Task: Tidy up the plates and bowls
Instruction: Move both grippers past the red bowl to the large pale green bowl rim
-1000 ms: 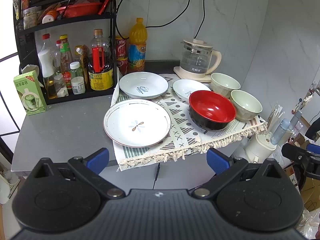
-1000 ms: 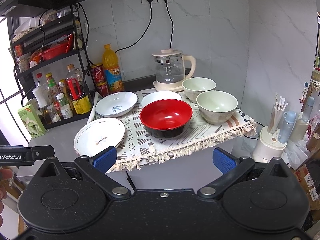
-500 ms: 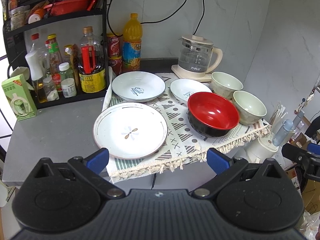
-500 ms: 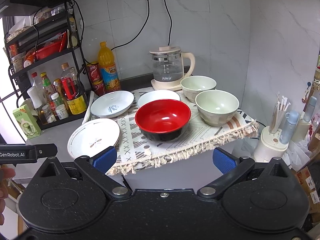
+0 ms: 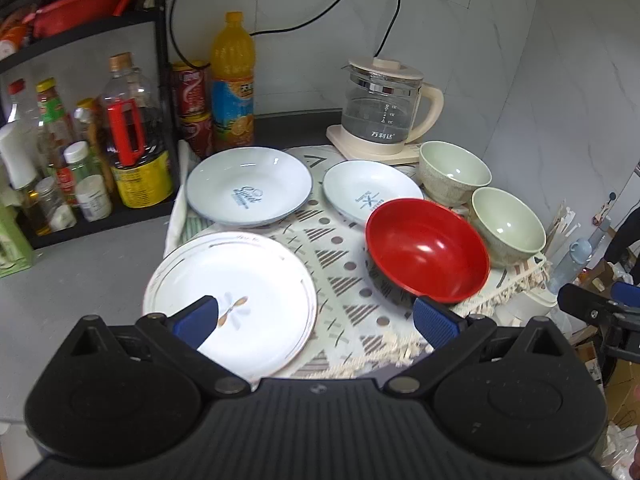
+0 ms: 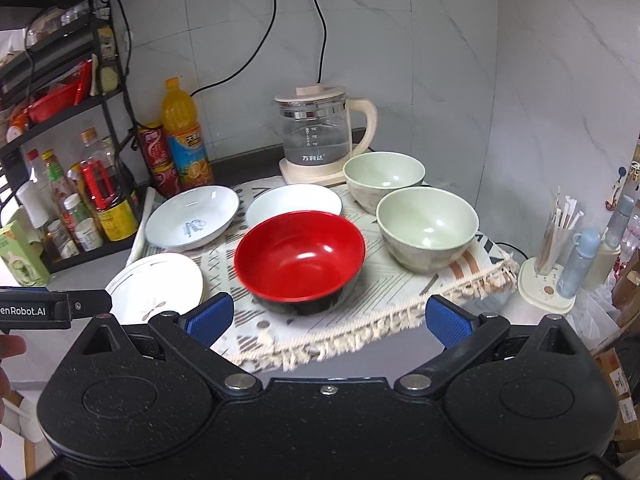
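Note:
On a patterned fringed cloth (image 5: 344, 276) lie a large white plate (image 5: 236, 292) with a small leaf motif, two pale blue shallow dishes (image 5: 248, 190) (image 5: 370, 192), a red bowl (image 5: 426, 250) with a black outside, and two pale green bowls (image 5: 454, 170) (image 5: 506, 226). My left gripper (image 5: 314, 322) is open, hovering over the near edge of the cloth, its left pad above the white plate. My right gripper (image 6: 326, 320) is open in front of the red bowl (image 6: 300, 256), empty. The white plate (image 6: 158, 286) sits to its left.
A glass kettle (image 5: 384, 110) on a cream base stands behind the dishes. A black rack (image 5: 80, 120) with bottles, cans and an orange drink bottle (image 5: 232, 80) fills the left. A green carton (image 6: 22, 256) is on the grey counter. A holder with sticks and bottles (image 6: 560, 264) sits beyond the right edge.
Both grippers have moved forward toward the table; the dishes look larger. The left gripper's pads now overlap the white plate and the cloth's edge. Nothing on the cloth has shifted.

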Motion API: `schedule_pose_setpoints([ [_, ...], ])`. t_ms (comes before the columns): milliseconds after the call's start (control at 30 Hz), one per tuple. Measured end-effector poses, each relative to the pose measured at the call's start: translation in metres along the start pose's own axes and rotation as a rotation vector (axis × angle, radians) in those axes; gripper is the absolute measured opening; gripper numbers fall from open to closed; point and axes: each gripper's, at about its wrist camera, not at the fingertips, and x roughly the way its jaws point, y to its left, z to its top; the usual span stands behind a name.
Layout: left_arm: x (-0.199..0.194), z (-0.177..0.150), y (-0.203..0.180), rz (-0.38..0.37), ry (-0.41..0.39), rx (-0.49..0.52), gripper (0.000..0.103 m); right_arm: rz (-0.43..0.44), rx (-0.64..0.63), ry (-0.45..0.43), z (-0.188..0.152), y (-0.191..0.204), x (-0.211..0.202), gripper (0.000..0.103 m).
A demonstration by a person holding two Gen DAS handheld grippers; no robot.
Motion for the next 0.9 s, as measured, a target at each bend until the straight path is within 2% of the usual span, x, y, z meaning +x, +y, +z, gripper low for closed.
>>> schedule_pose_setpoints([
  [200,0.028,0.028,0.003,0.005,0.018,0.021,0.103,-0.017,0.018,0.014,0.021,0.0,0.029,0.103],
  [467,0.063,0.06,0.006,-0.03,0.059,0.063,0.103,-0.05,0.046,0.036,0.045,0.004,0.064,0.103],
  [733,0.096,0.08,-0.001,-0.07,0.098,0.11,0.103,-0.102,0.081,0.053,0.051,0.003,0.088,0.103],
  [900,0.111,0.085,-0.012,-0.052,0.118,0.13,0.103,-0.125,0.089,0.075,0.054,-0.004,0.099,0.103],
])
